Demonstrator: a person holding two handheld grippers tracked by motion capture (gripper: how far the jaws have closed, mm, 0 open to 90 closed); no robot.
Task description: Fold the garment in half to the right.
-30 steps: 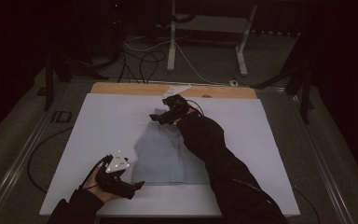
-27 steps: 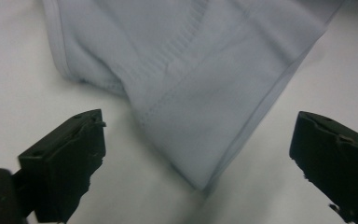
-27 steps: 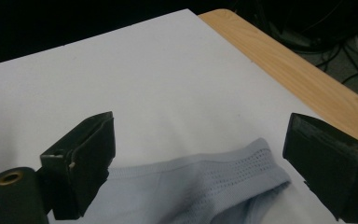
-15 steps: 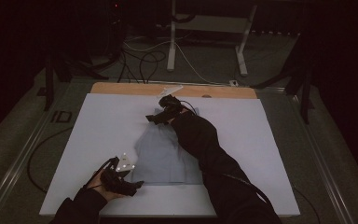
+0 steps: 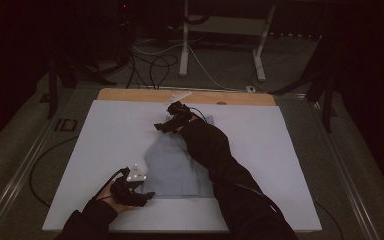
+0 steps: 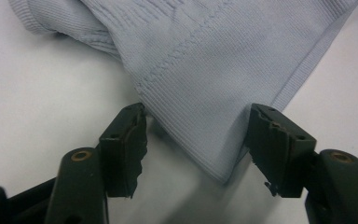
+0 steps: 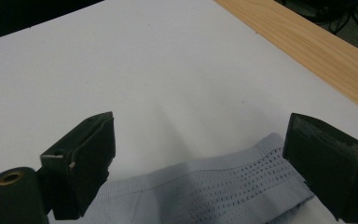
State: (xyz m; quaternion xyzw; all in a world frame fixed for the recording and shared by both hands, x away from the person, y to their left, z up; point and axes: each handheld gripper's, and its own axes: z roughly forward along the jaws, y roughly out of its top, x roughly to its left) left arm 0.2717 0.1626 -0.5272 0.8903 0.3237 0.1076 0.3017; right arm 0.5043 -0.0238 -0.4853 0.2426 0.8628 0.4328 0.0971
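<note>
A pale blue ribbed garment (image 5: 171,167) lies flat in the middle of the white board (image 5: 105,140). My left gripper (image 5: 149,195) rests at its near left corner. In the left gripper view the left gripper (image 6: 196,112) is open, and the garment's hemmed corner (image 6: 214,70) reaches between the jaws. My right gripper (image 5: 158,125) is at the garment's far edge, with the dark sleeve lying across the cloth. In the right gripper view the right gripper (image 7: 200,121) stands open above a perforated band (image 7: 214,186) of the garment.
A wooden strip (image 5: 130,94) runs along the board's far edge; it also shows in the right gripper view (image 7: 307,42). Cables (image 5: 150,65) and a stand's legs (image 5: 185,45) lie on the dark floor beyond. White board stretches left and right of the garment.
The right gripper has shifted slightly left along the garment's far edge. The left gripper has settled a little nearer the garment's near left corner.
</note>
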